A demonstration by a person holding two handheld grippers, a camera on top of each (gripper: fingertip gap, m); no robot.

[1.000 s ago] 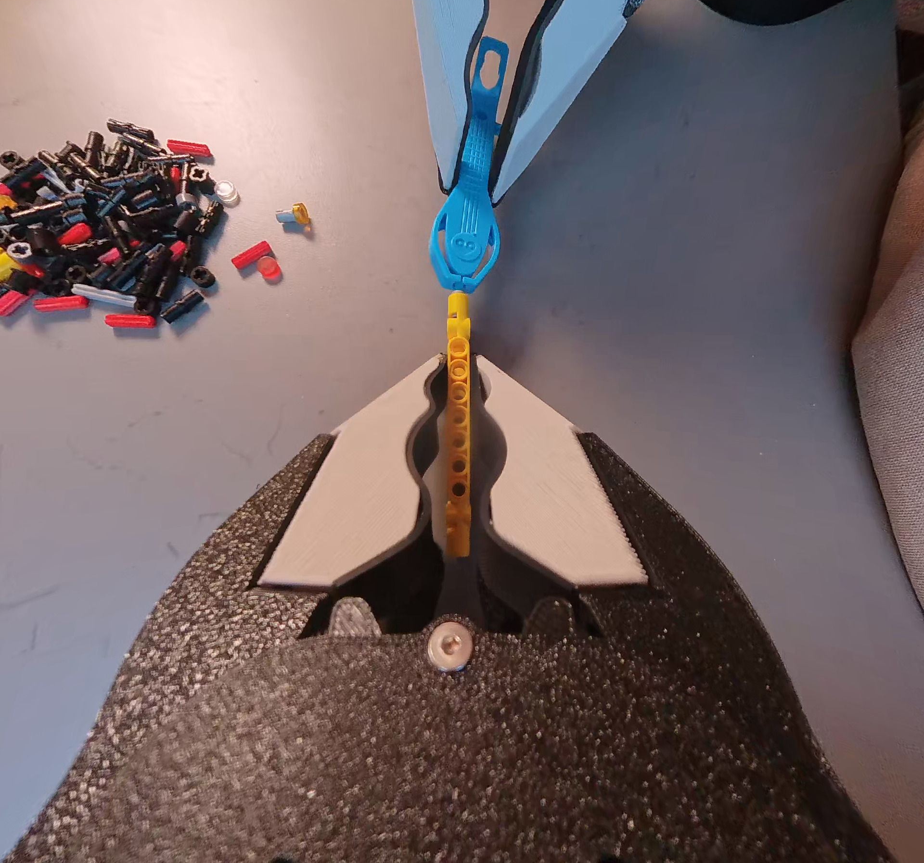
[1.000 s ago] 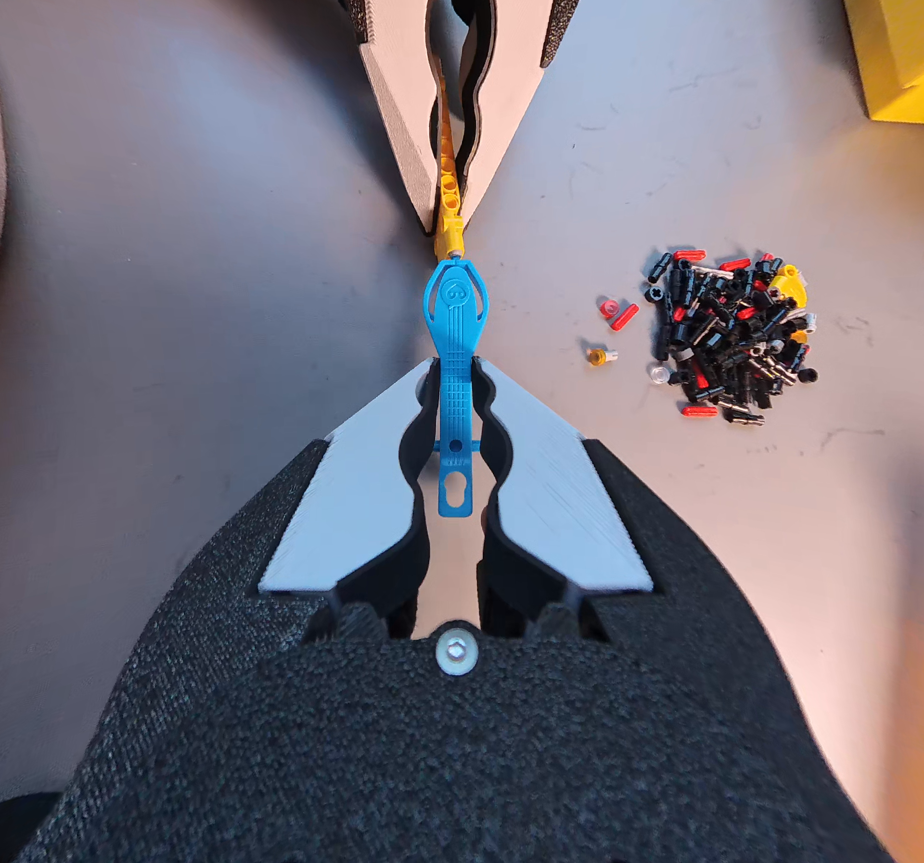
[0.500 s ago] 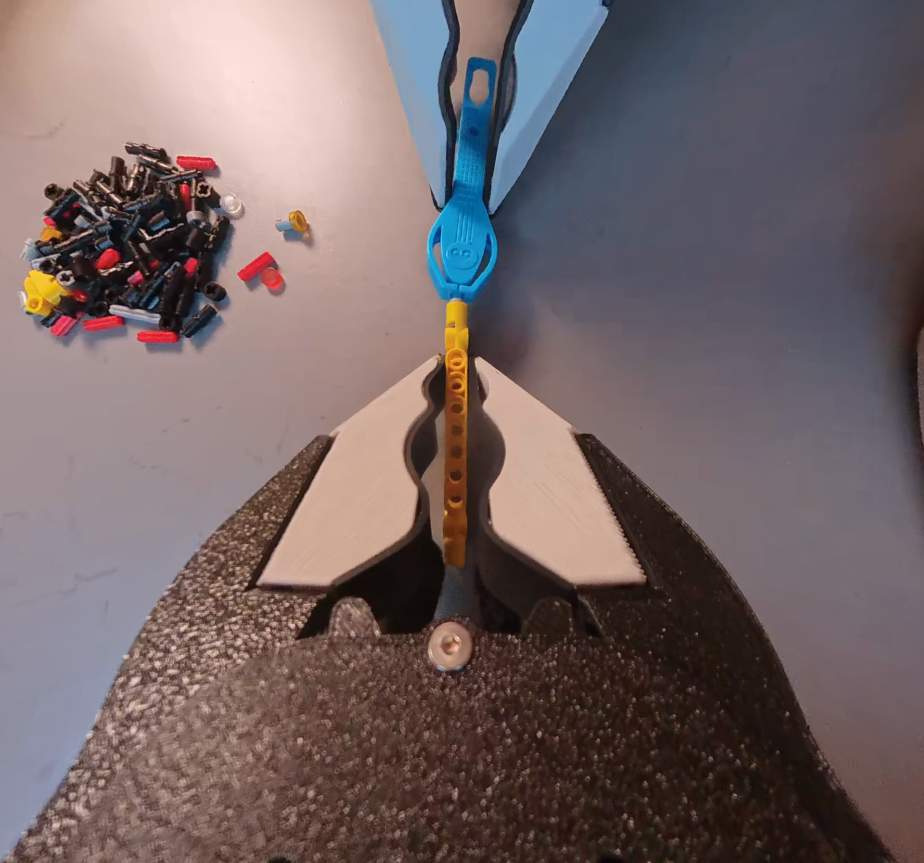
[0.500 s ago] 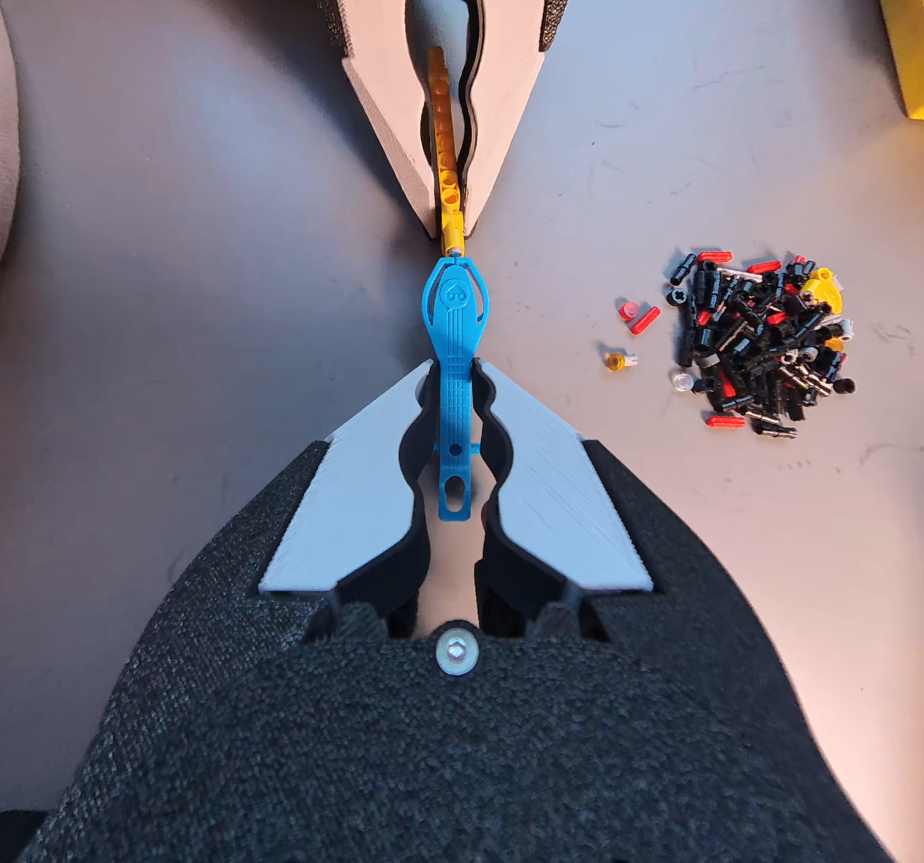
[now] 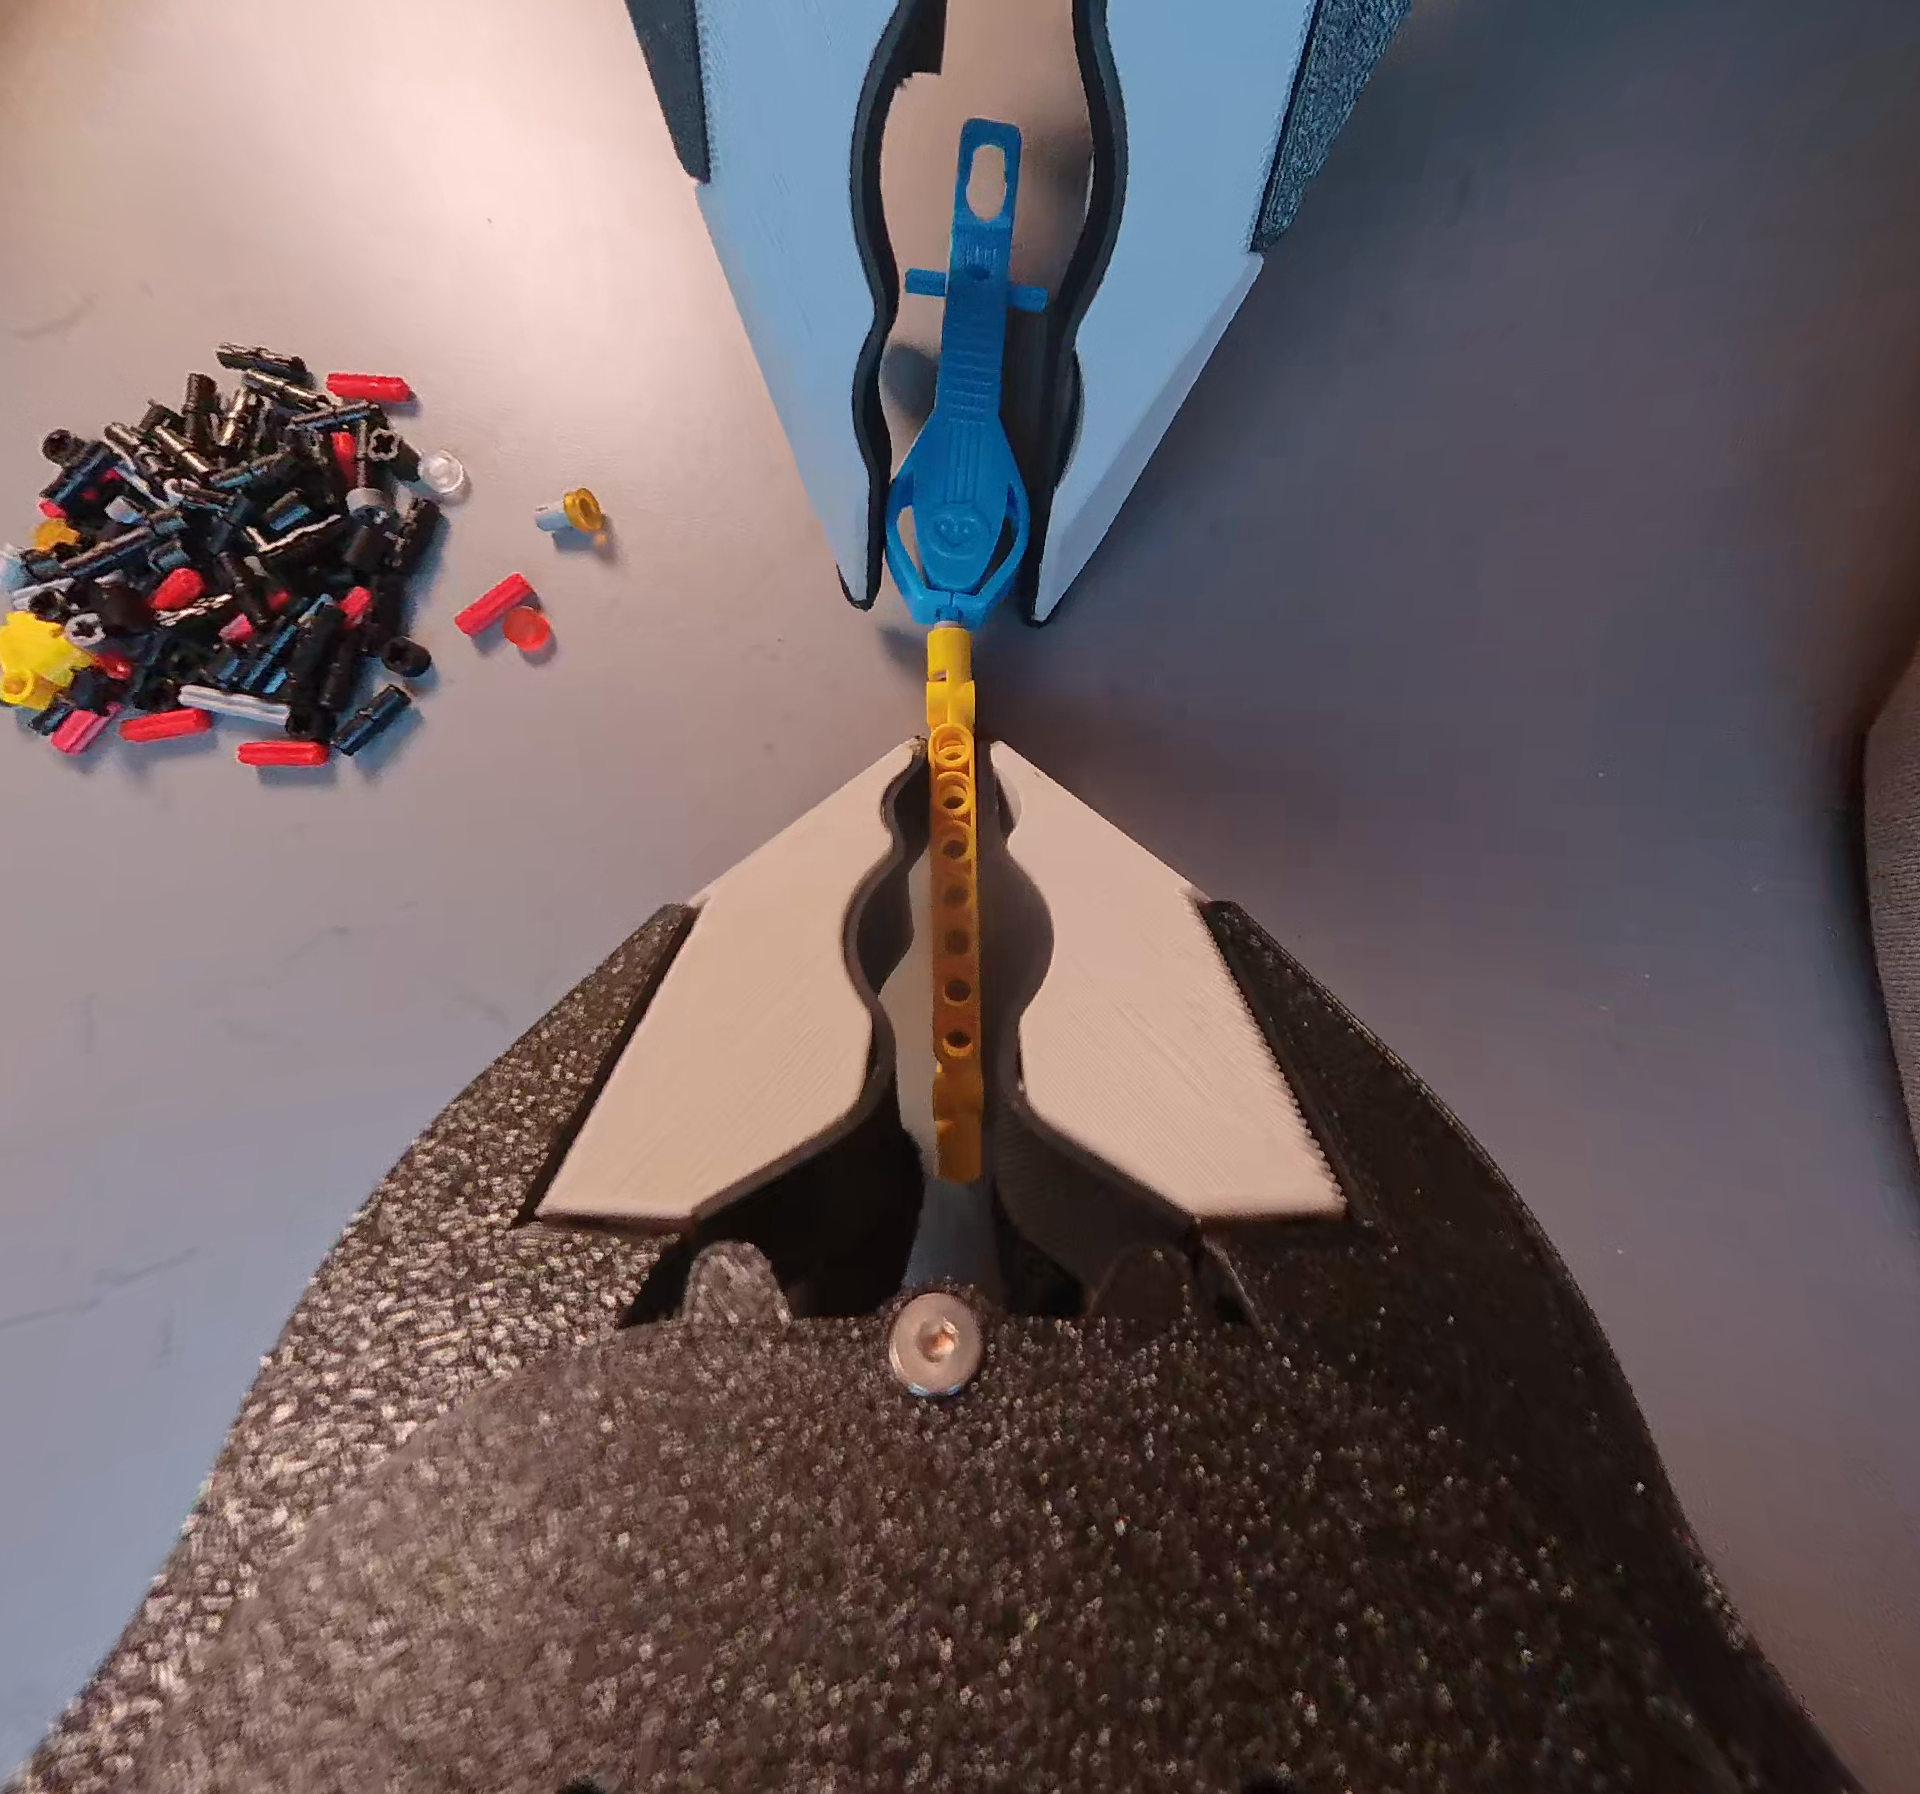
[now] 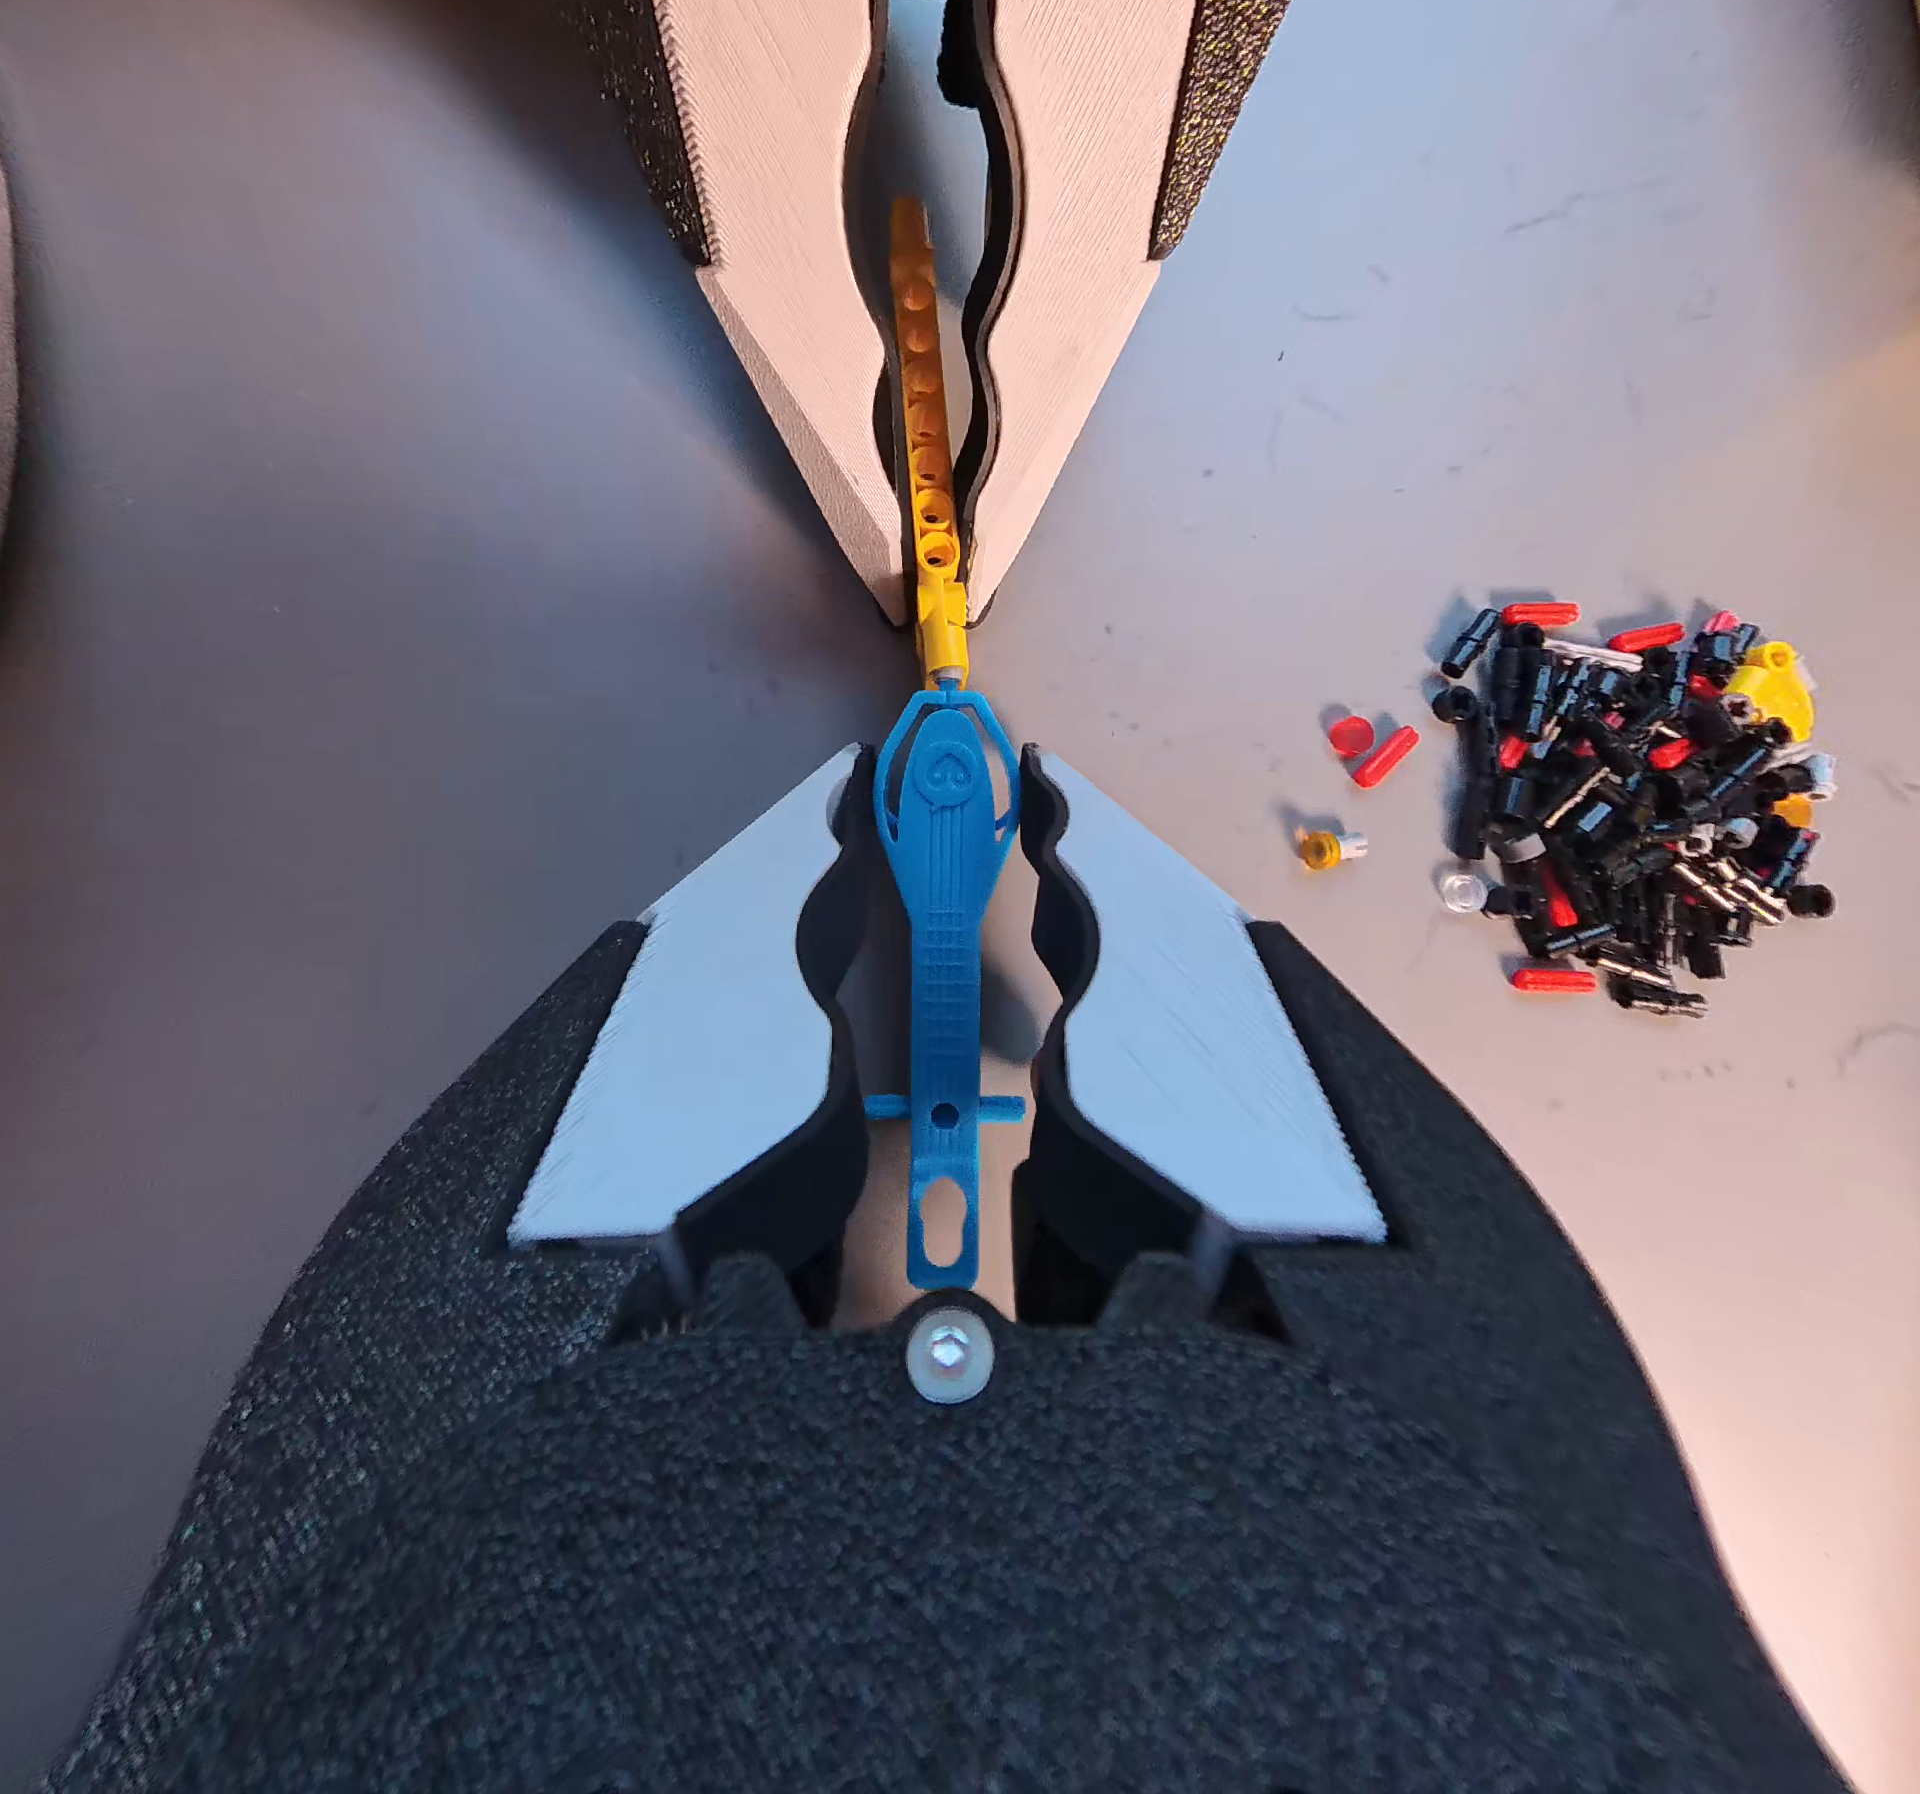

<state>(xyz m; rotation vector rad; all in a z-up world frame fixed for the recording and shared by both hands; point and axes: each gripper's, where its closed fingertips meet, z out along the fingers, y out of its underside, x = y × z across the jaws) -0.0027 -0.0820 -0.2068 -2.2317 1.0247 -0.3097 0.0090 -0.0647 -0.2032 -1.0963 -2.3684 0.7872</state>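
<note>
My left gripper is shut on a long yellow beam with holes, held edge-up; its tip sticks out past the fingertips. A blue hand tool has its claw on a small grey pin at the beam's tip. My right gripper has its jaws apart. Its fingertips flank the tool's wide head closely, and the handle lies loose between the fingers. In the right wrist view the left gripper faces mine with the beam. In the left wrist view the right gripper surrounds the tool.
A pile of small black, red and yellow pins and connectors lies on the grey table, left in the left wrist view and right in the right wrist view. Loose beside it are an orange stud piece and a red pin. Fabric shows at the right edge. Both grippers' tips are close together, under 4 cm apart. The orange stud piece sits 6 cm or so from the ends of my right fingers. It turns up in the right wrist view as well.
The right gripper's jaws have opened and it has moved forward over the blue tool, so the handle now reaches deep between its fingers. The left gripper still holds the beam.
</note>
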